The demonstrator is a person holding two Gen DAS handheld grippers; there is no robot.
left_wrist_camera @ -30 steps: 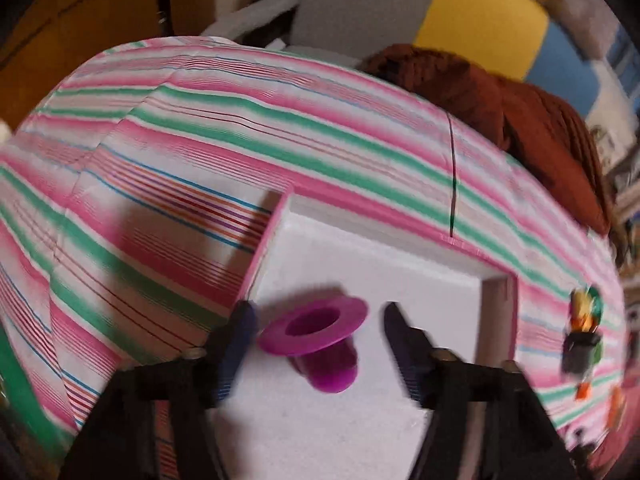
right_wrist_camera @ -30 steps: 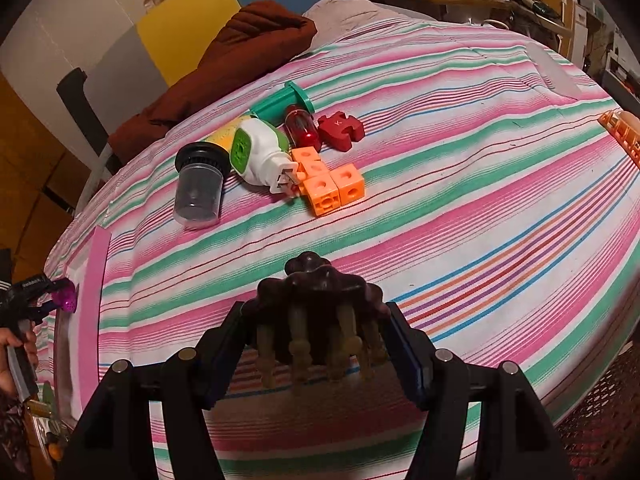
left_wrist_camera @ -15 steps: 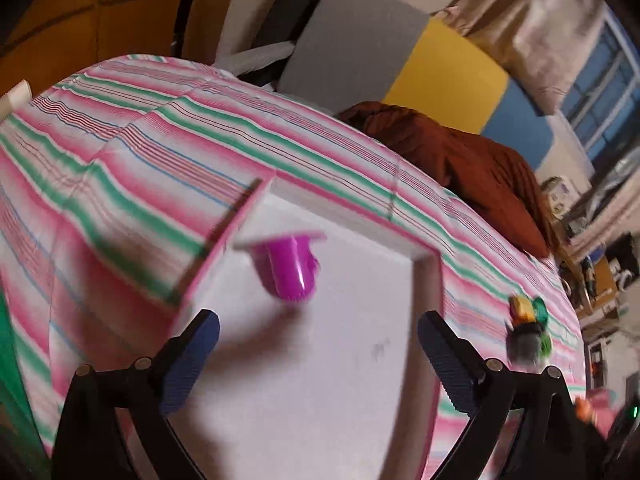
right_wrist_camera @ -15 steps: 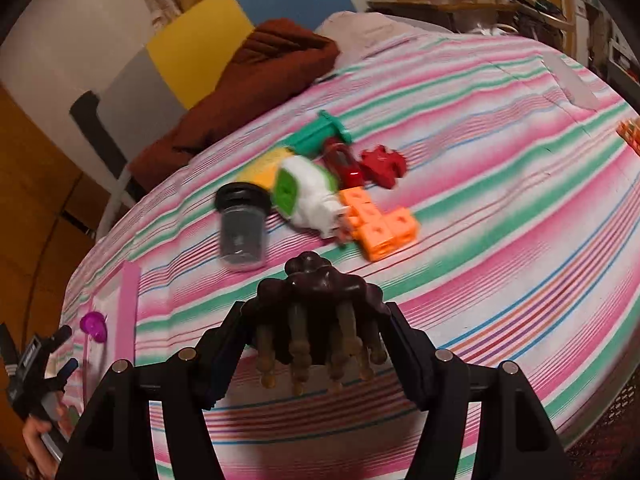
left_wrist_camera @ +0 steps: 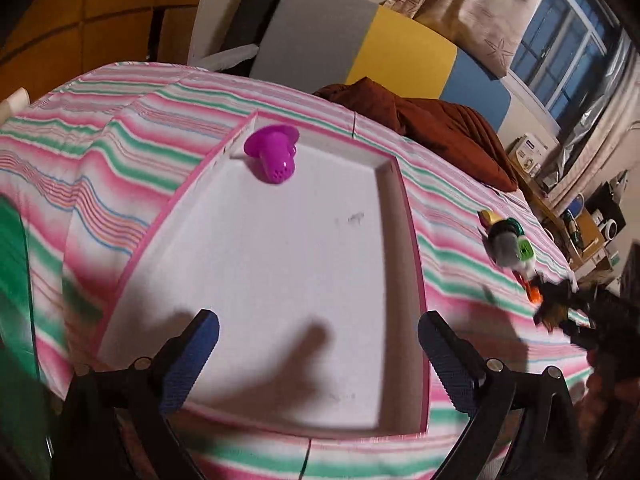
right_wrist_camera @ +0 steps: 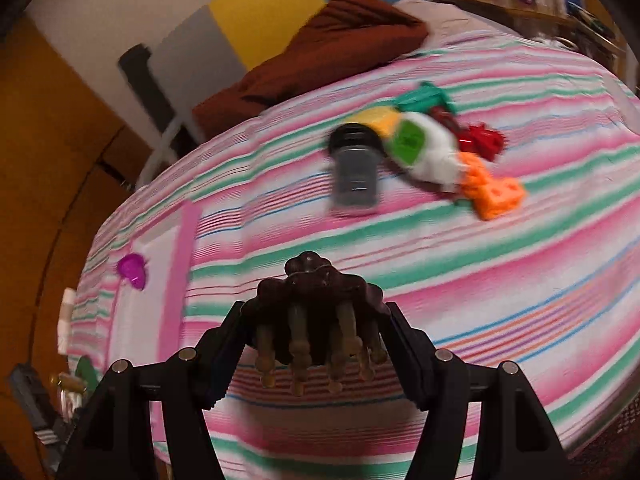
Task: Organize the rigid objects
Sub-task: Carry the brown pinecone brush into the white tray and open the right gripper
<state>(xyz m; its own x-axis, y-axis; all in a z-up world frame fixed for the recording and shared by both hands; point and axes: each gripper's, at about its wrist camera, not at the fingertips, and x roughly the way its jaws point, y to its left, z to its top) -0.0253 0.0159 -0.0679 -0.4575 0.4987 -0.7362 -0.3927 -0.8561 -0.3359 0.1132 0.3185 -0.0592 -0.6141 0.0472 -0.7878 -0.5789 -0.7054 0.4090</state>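
Left tongs (left_wrist_camera: 318, 350) withdrawn, right tongs (right_wrist_camera: 316, 344) gripping massager (right_wrist_camera: 320, 316)

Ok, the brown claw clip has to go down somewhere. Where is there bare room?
The white tray is nearly bare: only the purple strainer sits in its far-left corner. The striped cloth in front of the right gripper is free too. It is crowded around the black-capped jar and orange blocks.
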